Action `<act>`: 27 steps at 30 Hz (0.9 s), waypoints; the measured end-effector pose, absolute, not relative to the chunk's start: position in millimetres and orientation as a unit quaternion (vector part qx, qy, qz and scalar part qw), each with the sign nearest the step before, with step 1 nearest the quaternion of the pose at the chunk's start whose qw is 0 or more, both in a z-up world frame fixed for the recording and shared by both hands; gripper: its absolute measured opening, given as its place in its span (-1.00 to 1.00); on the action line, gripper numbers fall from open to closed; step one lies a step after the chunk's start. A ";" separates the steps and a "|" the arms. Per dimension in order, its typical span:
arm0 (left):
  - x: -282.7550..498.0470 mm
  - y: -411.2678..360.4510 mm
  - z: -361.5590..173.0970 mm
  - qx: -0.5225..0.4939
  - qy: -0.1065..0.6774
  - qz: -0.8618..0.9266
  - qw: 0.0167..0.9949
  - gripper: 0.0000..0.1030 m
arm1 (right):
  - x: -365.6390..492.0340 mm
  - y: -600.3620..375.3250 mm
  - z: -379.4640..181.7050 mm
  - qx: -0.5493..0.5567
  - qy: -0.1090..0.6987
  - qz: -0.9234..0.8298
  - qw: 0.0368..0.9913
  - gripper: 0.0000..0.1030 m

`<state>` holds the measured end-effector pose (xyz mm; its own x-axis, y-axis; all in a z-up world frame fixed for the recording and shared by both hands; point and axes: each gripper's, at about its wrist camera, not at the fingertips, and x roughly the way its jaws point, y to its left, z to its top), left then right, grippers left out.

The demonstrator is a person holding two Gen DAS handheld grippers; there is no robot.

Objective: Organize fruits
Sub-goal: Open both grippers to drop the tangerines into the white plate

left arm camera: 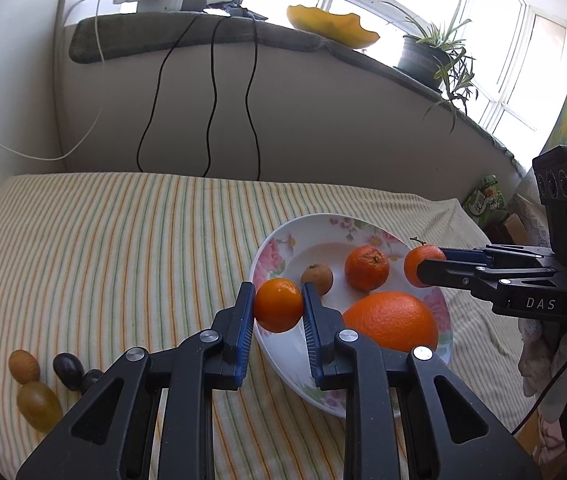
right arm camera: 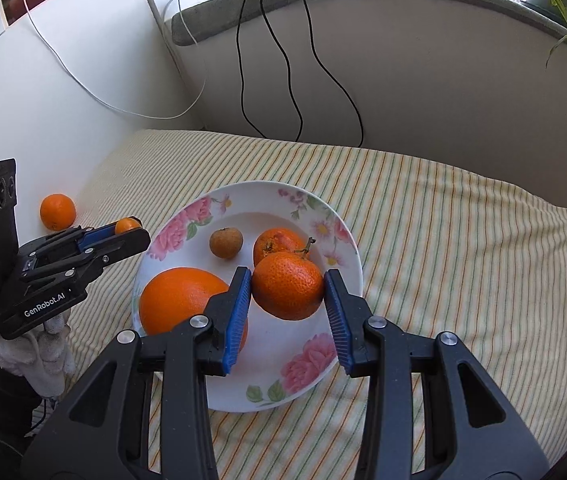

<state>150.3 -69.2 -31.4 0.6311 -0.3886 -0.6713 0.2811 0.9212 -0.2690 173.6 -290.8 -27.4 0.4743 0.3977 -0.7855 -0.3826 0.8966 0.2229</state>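
Left wrist view: left gripper pinches a small smooth orange btwn its blue pads, held over the near-left rim of the floral plate. Fruit is near round, no clear long axis.

Right gripper clamps a stemmed mandarin above the plate, stem pointing up and away from the cam.

On the plate: big orange, long axis roughly left-right; second mandarin; brown longan.

Off the plate, on the striped cloth: grapes near left, yellow ones lying lengthwise; another orange well apart by the wall.
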 end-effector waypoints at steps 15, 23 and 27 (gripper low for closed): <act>152.7 -74.9 -32.5 -0.064 0.392 -0.191 0.898 -0.42 | 177.3 -296.9 -32.7 0.030 0.471 0.230 0.851 -0.23; 151.6 -73.7 -31.0 -0.066 0.390 -0.187 0.899 -0.08 | 176.4 -298.6 -32.2 0.038 0.471 0.225 0.852 0.02; 150.2 -72.7 -30.4 -0.069 0.390 -0.185 0.899 0.06 | 172.9 -300.5 -24.8 0.039 0.455 0.222 0.861 0.42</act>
